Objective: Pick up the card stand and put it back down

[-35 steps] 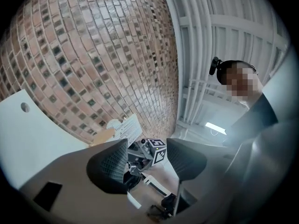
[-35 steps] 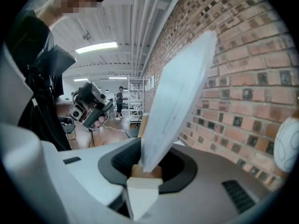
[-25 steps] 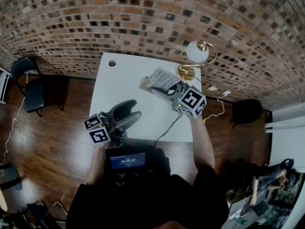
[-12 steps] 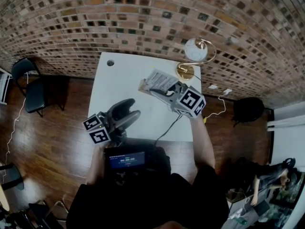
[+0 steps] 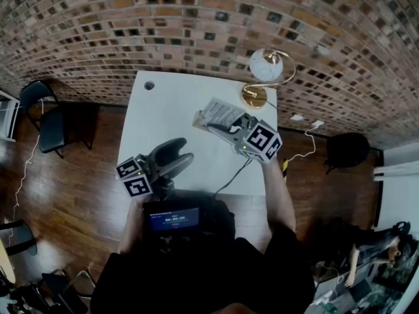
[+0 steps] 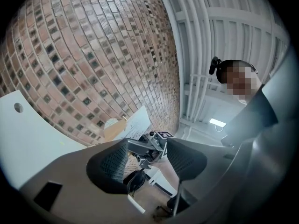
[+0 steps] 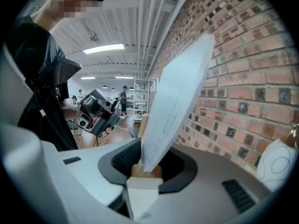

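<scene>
1. The right gripper [image 7: 147, 164] pinches the card stand [image 7: 145, 172] by its wooden base, and the two jaws press on it from both sides.
2. The stand carries a white card [image 7: 174, 101], which leans to one side in the right gripper view, toward the brick wall [image 7: 243, 78].
3. Seen from above, the stand is over the far right part of the white table [image 5: 167, 110], near the lamp [image 5: 265, 70] (the one with a gold foot and a white globe).
4. I cannot tell if the base touches the table or hangs just above it.
5. The left gripper [image 5: 182, 150] is at the near edge of the table, well apart from the stand.
6. Its jaws are spread, and they hold nothing between them.
</scene>
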